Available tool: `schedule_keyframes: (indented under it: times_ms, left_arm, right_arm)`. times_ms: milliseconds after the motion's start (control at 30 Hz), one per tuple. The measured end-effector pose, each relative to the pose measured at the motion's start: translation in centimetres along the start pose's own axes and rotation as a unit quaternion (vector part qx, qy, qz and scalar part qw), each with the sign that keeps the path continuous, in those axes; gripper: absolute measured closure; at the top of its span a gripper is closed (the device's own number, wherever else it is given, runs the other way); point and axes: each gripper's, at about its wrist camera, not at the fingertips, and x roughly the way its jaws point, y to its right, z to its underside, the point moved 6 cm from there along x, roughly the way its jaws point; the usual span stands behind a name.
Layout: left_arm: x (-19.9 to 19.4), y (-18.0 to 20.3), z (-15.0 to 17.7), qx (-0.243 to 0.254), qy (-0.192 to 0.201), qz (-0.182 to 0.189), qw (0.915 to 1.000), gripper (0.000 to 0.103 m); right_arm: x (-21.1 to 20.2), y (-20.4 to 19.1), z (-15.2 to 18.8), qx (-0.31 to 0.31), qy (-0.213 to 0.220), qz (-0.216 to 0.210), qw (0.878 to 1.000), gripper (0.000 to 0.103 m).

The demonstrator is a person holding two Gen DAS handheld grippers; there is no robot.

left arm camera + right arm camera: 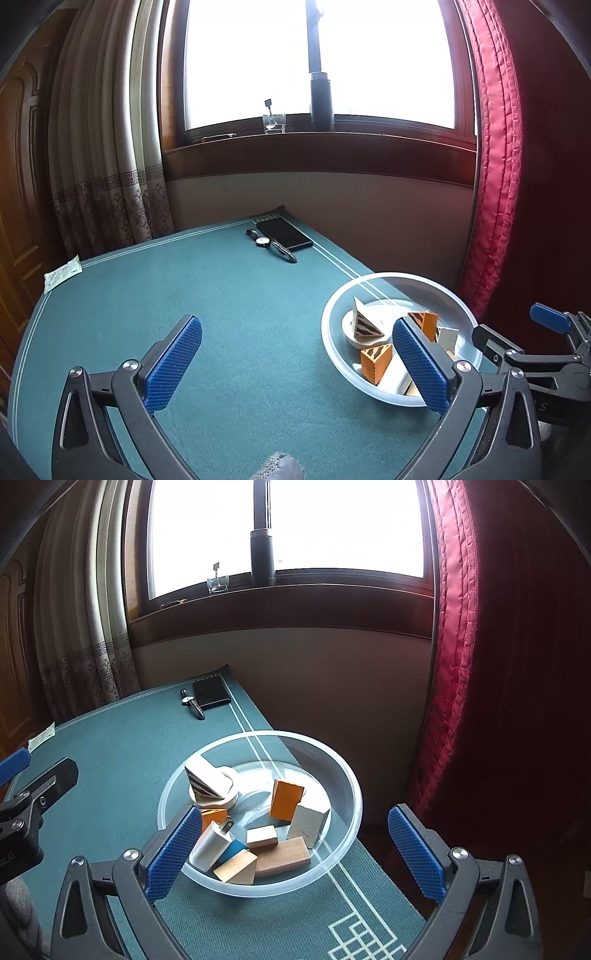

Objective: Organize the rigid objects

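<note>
Since every block [282, 856] in view already lies inside the clear bowl [347, 771], the sorting looks close to finished, perhaps complete. In the right wrist view the bowl sits at centre, holding orange, white and plain wooden pieces, a striped wedge [205, 782] on a white ring, and a white charger [212, 843]. No loose block shows on the green table [229, 295] in either view. The only other items on it are a watch [271, 245] and a dark phone [284, 232] at the far corner, upper middle of the left wrist view, and a paper slip [61, 275] at the left edge; whether those count as task items I cannot tell.

The left gripper [297, 363] has its jaws spread wide with nothing between them, and the right gripper [295, 853] is likewise released and empty.

The bowl stands near the table's right edge, with the red curtain [480, 664] and a drop to the floor just beside it, so room is tight there. The left and middle of the table are open.
</note>
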Motion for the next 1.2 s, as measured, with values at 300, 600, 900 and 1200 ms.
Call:
schedule_keyframes:
  times_ms: [300, 600, 900, 1200]
  left_arm:
    - [0.0, 0.6, 0.2, 0.014, -0.004, -0.010, 0.9999, 0.000]
    - [0.4, 1.6, 0.8, 0.033, -0.016, -0.007, 0.9993, 0.000]
    - [1.2, 1.9, 1.1, 0.034, -0.032, -0.007, 0.9989, 0.000]
    - [2.3, 2.3, 1.8, 0.048, -0.051, -0.033, 0.9970, 0.000]
  right_arm:
    - [0.0, 0.4, 0.5, 0.002, -0.004, 0.010, 1.000, 0.001]
    - [0.4, 0.9, 1.1, 0.002, -0.010, 0.017, 1.000, 0.001]
    - [1.1, 1.3, 1.6, 0.002, -0.021, 0.022, 1.000, 0.001]
    - [1.7, 1.5, 1.8, 0.005, -0.028, 0.019, 0.999, 0.001]
